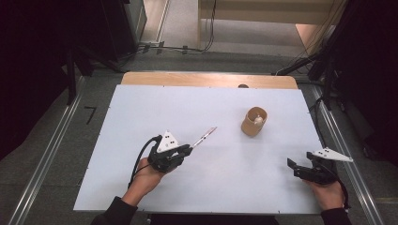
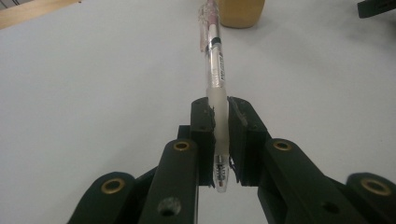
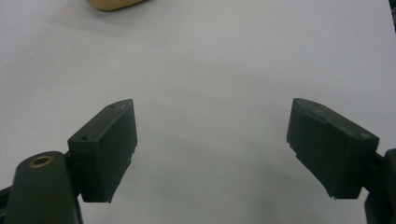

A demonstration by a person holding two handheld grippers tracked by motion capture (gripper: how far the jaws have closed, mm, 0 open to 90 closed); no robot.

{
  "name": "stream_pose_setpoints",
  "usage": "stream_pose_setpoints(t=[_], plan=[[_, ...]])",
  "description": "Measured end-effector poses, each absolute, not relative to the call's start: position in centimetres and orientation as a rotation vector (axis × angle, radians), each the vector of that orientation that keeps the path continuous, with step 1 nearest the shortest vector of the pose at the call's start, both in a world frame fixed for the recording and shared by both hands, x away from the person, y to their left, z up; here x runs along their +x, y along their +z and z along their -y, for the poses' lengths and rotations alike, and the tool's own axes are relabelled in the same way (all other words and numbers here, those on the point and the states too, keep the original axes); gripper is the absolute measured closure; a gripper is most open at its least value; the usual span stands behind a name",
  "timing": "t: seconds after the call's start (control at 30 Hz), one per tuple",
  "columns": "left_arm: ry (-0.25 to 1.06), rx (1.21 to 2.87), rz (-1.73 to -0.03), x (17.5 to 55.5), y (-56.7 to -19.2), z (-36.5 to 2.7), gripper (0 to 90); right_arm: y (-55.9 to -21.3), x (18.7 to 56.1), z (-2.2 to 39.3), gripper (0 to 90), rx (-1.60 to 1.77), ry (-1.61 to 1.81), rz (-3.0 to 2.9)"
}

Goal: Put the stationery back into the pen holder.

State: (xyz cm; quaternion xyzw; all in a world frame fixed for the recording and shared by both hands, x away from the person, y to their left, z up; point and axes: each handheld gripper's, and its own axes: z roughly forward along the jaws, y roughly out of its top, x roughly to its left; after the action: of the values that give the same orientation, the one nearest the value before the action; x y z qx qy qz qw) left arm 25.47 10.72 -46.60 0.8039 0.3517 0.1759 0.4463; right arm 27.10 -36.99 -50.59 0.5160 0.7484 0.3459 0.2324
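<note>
While the left gripper (image 2: 220, 135) is pinching a clear pen (image 2: 215, 70) between its pressed jaws, the pen's tip end is poking back behind the pads and its long barrel is running forward past them, clear of the table (image 1: 141, 112). Beyond the pen's far end, a tan cup (image 1: 254, 121) is standing upright, well apart from the jaws. At the table's near right edge, the right gripper (image 3: 212, 144) is hanging with jaws spread wide over bare white surface, holding nothing.
</note>
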Motion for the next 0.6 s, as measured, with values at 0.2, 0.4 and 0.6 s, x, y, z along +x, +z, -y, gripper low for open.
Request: stream_pose_setpoints(t=[0.2,0.4,0.6], plan=[[0.433,1.990,-0.867,26.0,-46.4,-10.0,81.6,-50.6,27.1,37.0,14.9,1.419,0.949,-2.058],[0.436,1.994,-0.863,26.4,-46.4,-9.4,81.6,-50.6,27.1,37.0,14.9,1.419,0.955,-2.058],[0.434,1.992,-0.869,26.9,-46.3,-9.0,81.6,-50.6,27.1,37.1,14.9,1.415,0.955,-2.060]])
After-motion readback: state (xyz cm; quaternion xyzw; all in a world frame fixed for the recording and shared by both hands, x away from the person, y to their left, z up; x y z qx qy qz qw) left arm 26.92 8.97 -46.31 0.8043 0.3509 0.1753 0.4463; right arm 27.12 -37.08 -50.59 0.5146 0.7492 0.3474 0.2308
